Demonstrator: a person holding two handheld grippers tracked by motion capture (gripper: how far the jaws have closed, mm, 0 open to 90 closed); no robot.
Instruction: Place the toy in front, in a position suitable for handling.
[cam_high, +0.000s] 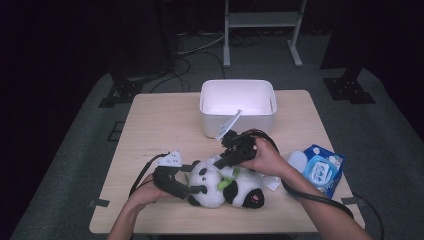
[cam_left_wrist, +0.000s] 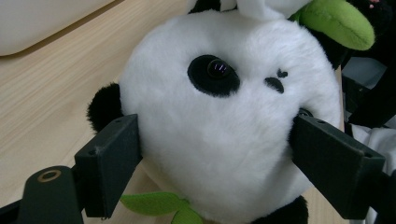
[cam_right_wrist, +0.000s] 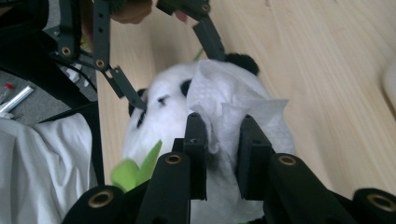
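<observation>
Desk (cam_high: 150, 120): pale wood, dark room behind.
Left hand-held gripper (cam_high: 192, 189): clamps panda (cam_high: 220, 186) head from both sides; keep your squeeze steady.
Panda: lies near desk's front edge.
Right hand-held gripper (cam_right_wrist: 223, 140): pinches white wipe (cam_right_wrist: 233, 109); drag it lightly across the fur.

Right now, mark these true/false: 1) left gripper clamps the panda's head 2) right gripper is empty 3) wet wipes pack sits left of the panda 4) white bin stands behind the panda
1) True: the left gripper has a jaw on each side of the plush panda head.
2) False: the right gripper pinches a white wipe laid on the panda.
3) False: the blue wet wipes pack lies to the panda's right.
4) True: the white bin stands farther back on the table.
</observation>
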